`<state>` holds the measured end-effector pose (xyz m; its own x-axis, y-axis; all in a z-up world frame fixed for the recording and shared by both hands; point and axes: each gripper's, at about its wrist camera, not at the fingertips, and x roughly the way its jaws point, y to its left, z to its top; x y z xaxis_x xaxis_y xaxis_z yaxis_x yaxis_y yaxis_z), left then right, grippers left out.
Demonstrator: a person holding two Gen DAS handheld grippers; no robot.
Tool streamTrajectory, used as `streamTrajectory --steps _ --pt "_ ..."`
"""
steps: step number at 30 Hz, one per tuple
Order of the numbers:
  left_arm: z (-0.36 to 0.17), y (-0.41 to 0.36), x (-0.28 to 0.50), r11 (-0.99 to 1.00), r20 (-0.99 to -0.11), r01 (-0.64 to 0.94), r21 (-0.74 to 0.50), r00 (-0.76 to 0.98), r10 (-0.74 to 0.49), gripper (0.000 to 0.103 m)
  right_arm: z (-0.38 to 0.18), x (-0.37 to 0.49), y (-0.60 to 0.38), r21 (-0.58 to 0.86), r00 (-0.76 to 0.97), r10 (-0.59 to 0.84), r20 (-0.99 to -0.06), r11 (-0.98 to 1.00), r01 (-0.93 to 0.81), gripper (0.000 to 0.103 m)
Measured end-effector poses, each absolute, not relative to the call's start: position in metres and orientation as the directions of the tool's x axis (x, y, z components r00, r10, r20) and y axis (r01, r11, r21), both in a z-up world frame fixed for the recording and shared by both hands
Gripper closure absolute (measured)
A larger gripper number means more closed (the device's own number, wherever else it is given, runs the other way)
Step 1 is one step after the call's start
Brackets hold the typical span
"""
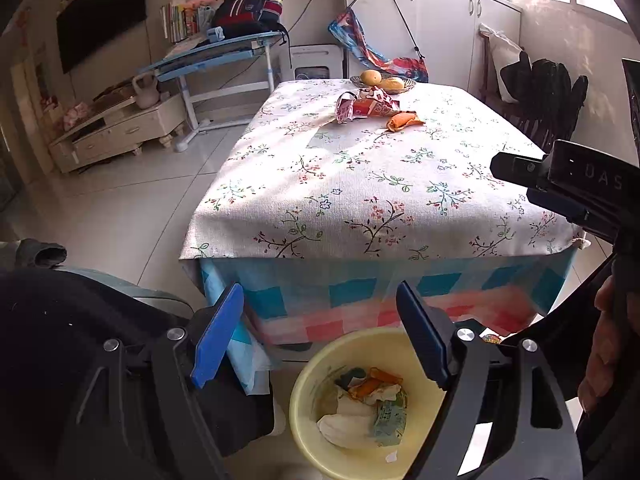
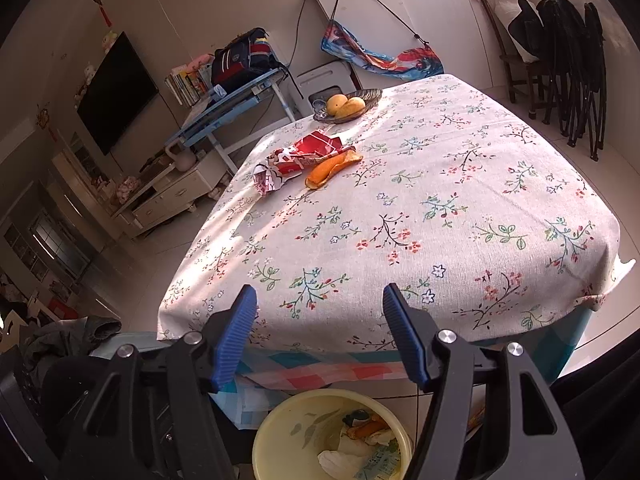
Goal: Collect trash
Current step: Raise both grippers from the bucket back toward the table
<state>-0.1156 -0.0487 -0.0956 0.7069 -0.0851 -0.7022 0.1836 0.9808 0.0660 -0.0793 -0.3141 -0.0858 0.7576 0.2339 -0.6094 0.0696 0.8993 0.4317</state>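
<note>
A yellow bin (image 1: 298, 404) stands on the floor in front of the table, holding tissue, orange peel and a green wrapper (image 1: 390, 416). My left gripper (image 1: 320, 292) hangs just above the bin, open, with nothing between its blue pads. On the far part of the floral tablecloth (image 1: 360, 184) lie a crumpled red-and-white wrapper (image 1: 366, 106) and a piece of orange peel (image 1: 404, 120). My right gripper (image 2: 320, 292) is open and empty over the table's near edge, with the bin (image 2: 272, 420) below it. The wrapper (image 2: 304, 156) and the peel (image 2: 330, 170) lie far ahead of it.
A dish of fruit (image 2: 348, 106) sits at the table's far edge. Dark folded chairs (image 2: 576, 68) stand at the right wall. A blue desk (image 1: 216, 52) with a backpack and a low TV cabinet (image 1: 120, 128) are at the left. A hand (image 1: 608, 340) holds the right gripper.
</note>
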Motion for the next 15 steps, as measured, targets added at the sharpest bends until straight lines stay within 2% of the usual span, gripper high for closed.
streamTrajectory --steps 15 --pt "-0.074 -0.056 -0.089 0.993 -0.615 0.11 0.041 0.786 -0.062 0.027 -0.087 -0.075 -0.314 0.36 0.766 0.202 -0.611 0.932 0.042 0.039"
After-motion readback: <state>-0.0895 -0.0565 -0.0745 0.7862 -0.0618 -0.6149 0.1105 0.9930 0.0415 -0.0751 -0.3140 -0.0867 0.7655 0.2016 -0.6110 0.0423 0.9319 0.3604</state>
